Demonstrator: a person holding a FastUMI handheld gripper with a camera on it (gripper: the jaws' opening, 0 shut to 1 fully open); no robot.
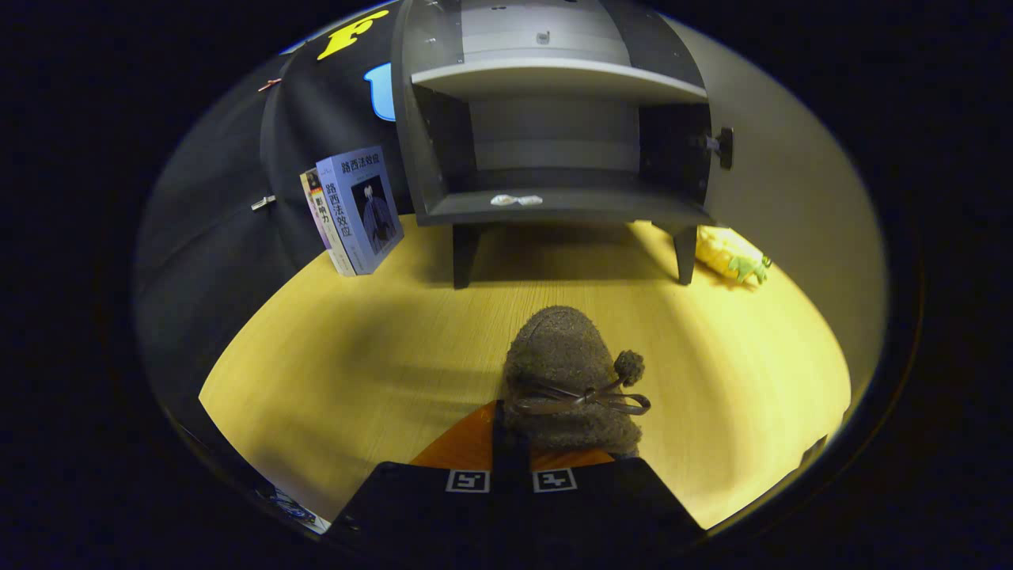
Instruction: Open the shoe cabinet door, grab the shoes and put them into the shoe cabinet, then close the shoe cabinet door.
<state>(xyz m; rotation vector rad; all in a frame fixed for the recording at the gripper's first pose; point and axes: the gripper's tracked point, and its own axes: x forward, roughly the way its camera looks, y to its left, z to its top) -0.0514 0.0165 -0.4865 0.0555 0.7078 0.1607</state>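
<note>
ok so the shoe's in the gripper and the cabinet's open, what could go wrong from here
1. The gripper seems to pinch only the rear of the fuzzy brown shoe; its toe sticks far forward and could sag or slip.
2. The bow and pompom hang loose and might snag the cabinet front edge.
3. The open door with its knob stands beside the path; a wide swing could hit it.

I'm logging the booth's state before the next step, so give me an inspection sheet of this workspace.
Surface: wooden table, bare around the shoe.
Job's things: shoe cabinet with its door open, shelves without shoes; furry shoe with a bow, toe toward the cabinet.
Clutter: two books standing left of the cabinet; a yellow toy by its right leg; a small pale scrap on the bottom shelf.
Grippers: gripper close together at the shoe's heel; a firm grip cannot be told.
Cables: nothing seen.
Surroundings: black cloth wall at left.
</note>
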